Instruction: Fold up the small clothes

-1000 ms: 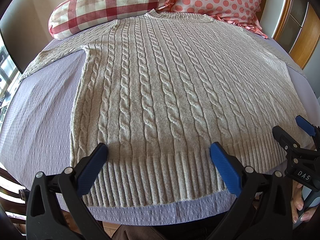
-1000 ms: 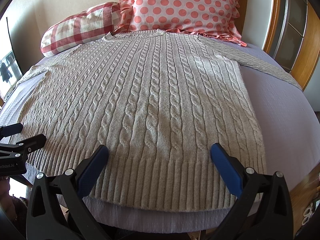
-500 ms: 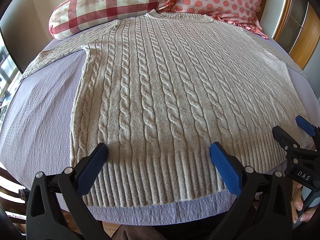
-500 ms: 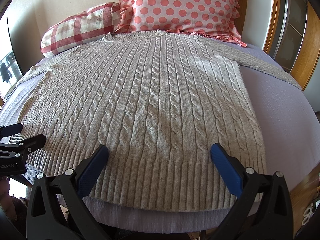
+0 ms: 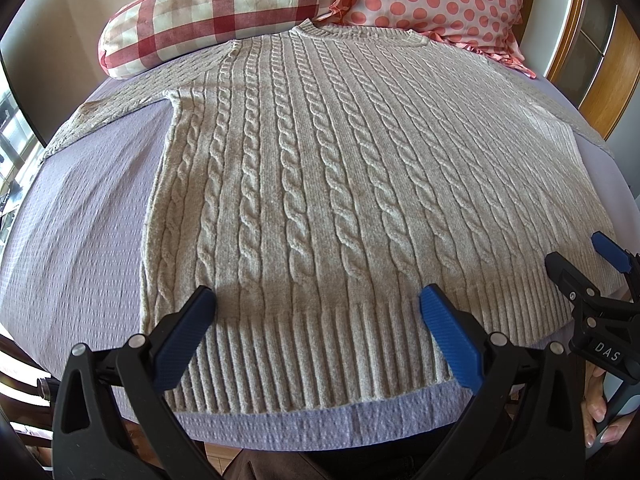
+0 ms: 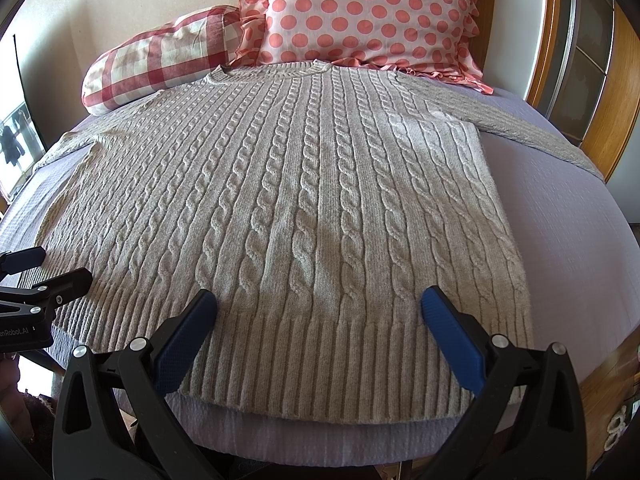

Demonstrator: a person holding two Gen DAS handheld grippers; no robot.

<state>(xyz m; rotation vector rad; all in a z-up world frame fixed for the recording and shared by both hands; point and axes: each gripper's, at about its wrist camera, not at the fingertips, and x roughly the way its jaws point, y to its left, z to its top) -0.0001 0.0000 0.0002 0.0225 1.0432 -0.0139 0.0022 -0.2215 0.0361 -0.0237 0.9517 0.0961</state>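
- The left gripper [image 5: 316, 312] is hovering with its jaws spread wide, holding nothing, its blue pads [image 5: 448, 340] sitting over the ribbed hem of the sweater [image 5: 340, 184].
- The right gripper [image 6: 318, 312] is likewise gaping wide and holding nothing, its own pads [image 6: 452, 344] hanging over the hem nearer the sweater's right side.
- Each gripper is showing up in the other's view: the right one at the right edge of the left wrist view, the left one at the left edge of the right wrist view, both low by the hem.
- A hand [image 5: 600, 412] is peeking in at the lower right corner of the left wrist view, under the right gripper.
- The sweater, grey cable knit, is lying flat and face up on the bed [image 5: 80, 240], hem toward the grippers and neckline [image 6: 276, 72] toward the far end.
- Its sleeves are stretching out to both sides: one sleeve [image 5: 120, 108] running toward the bed's left edge, the other sleeve [image 6: 532, 132] running toward the right edge.
- The bed's lilac cover is showing on both sides of the sweater and in a strip below the hem.
- A checked pillow [image 5: 216, 8] and a dotted pillow [image 6: 368, 12] are resting just beyond the neckline, side by side and touching, the checked one on the left.
- A wooden frame [image 6: 608, 80] is standing at the far right, beyond the bed.
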